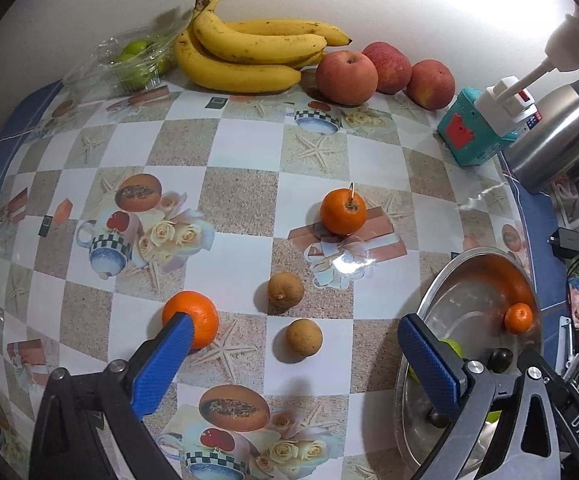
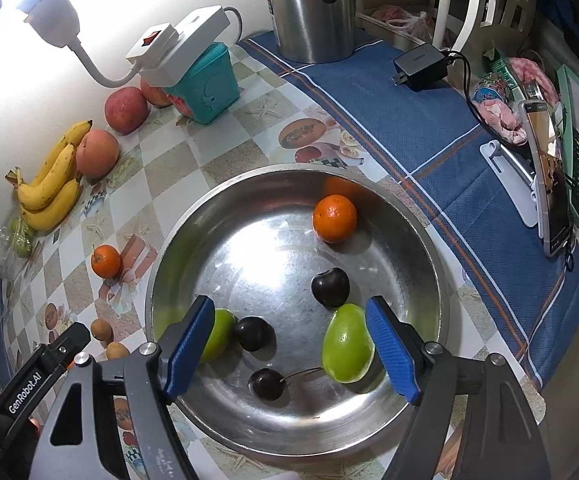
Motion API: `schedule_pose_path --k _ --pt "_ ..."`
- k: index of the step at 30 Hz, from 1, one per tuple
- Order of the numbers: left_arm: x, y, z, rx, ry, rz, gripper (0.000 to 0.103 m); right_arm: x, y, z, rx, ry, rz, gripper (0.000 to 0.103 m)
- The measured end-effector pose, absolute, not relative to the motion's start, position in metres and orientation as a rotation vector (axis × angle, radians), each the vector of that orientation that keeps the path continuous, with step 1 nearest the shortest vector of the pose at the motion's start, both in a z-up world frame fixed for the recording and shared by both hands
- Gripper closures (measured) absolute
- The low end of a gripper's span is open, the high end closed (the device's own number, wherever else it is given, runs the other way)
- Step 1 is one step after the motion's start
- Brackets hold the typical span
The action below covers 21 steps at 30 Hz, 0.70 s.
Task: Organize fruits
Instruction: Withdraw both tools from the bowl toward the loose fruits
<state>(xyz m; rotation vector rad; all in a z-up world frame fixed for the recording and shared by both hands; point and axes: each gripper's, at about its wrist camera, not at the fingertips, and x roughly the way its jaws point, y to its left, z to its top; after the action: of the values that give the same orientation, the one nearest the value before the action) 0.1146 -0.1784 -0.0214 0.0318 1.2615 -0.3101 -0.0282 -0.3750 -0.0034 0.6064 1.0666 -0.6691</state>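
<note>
Tilting steeply down over the glossy tablecloth (image 1: 245, 152), the left gripper (image 1: 297, 344) is standing released, two rough brown fruits (image 1: 294, 317) between its ribbed blue pads (image 1: 169, 344). Over the shiny round steel bowl (image 2: 429, 288), the right gripper (image 2: 289, 344) is hanging unclenched above smooth dark cherries (image 2: 254, 333).

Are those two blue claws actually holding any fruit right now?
No. The left gripper stands wide open over the table, and the right gripper is open above the bowl, gripping nothing.
</note>
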Motion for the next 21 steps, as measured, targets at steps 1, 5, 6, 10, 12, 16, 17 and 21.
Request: schedule_pose_path --k 1,5,6,10,12,16,17,21 --pt "0.1148 -0.1784 -0.0216 0.032 1.262 -0.310 0.000 -0.0283 -0.3751 -0.0031 0.606 1.066 -0.669 0.024" --pt "0.1147 -0.1782 -0.0217 0.033 1.258 -0.310 0.000 -0.0280 -0.3749 -0.0032 0.605 1.067 -0.669 0.024" --pt "0.1147 -0.1781 -0.0216 0.033 1.257 -0.309 0.000 -0.0281 -0.3748 -0.0032 0.605 1.065 -0.670 0.024" --pt "0.1148 -0.1781 -0.0218 0.037 1.254 -0.303 0.000 -0.0277 -0.3741 -0.0030 0.609 1.054 -0.665 0.009" --pt "0.1148 -0.1780 -0.0217 0.037 1.251 -0.300 0.000 -0.0271 -0.3731 -0.0015 0.601 1.045 -0.664 0.006" --pt "0.1150 -0.1772 -0.0215 0.044 1.243 -0.288 0.000 -0.0257 -0.3715 -0.0010 0.597 1.040 -0.654 0.005" --pt "0.1151 -0.1771 -0.0215 0.045 1.243 -0.287 0.000 -0.0249 -0.3709 -0.0017 0.593 1.046 -0.652 0.005" --pt "0.1145 -0.1777 -0.0206 0.049 1.239 -0.291 0.000 -0.0238 -0.3697 -0.0040 0.586 1.061 -0.647 0.005"
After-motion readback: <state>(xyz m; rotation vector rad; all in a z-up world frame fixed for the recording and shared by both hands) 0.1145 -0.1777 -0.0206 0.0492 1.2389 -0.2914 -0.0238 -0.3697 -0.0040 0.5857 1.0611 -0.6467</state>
